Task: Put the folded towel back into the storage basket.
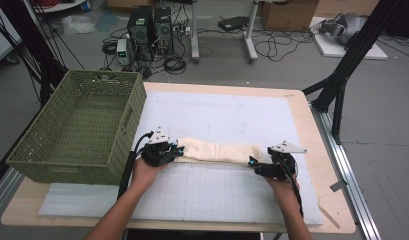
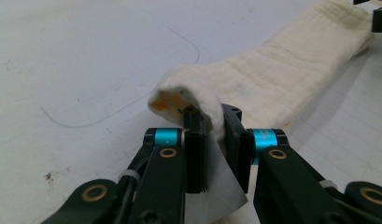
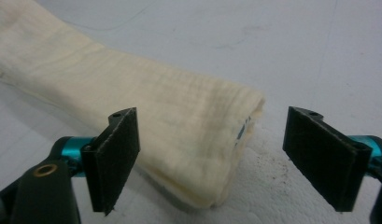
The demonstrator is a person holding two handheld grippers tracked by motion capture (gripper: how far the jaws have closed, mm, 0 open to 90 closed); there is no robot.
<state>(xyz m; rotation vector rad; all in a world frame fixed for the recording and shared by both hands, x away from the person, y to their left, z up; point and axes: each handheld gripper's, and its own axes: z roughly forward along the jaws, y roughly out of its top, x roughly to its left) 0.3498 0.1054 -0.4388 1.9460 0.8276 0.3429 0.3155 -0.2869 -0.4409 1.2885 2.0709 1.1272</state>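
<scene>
A cream folded cloth point(image 1: 219, 152) is laid as a long band across the middle of the white mat point(image 1: 232, 110), running left to right on the wooden table point(image 1: 317, 135). Its left end is pinched by the left gripper point(image 1: 178, 151), whose jaws are pressed together on a bunched corner of the fabric; in the left gripper view the cloth point(image 2: 272, 70) is seen squeezed between the black pads point(image 2: 196, 154) and lifted slightly into a hollow fold, while the rest of it stretches away to the far right.

The right gripper point(image 1: 253, 162) is held at the cloth's right end. In the right gripper view its jaws are spread wide, one pad point(image 3: 115, 156) on either side of the folded end of the cloth point(image 3: 179, 126), and neither pad is pressed against the fabric; that end is lying flat on the mat point(image 3: 291, 51).

A green woven basket point(image 1: 79, 127) is placed at the left edge of the table, just beside the mat, well left of the cloth.
</scene>
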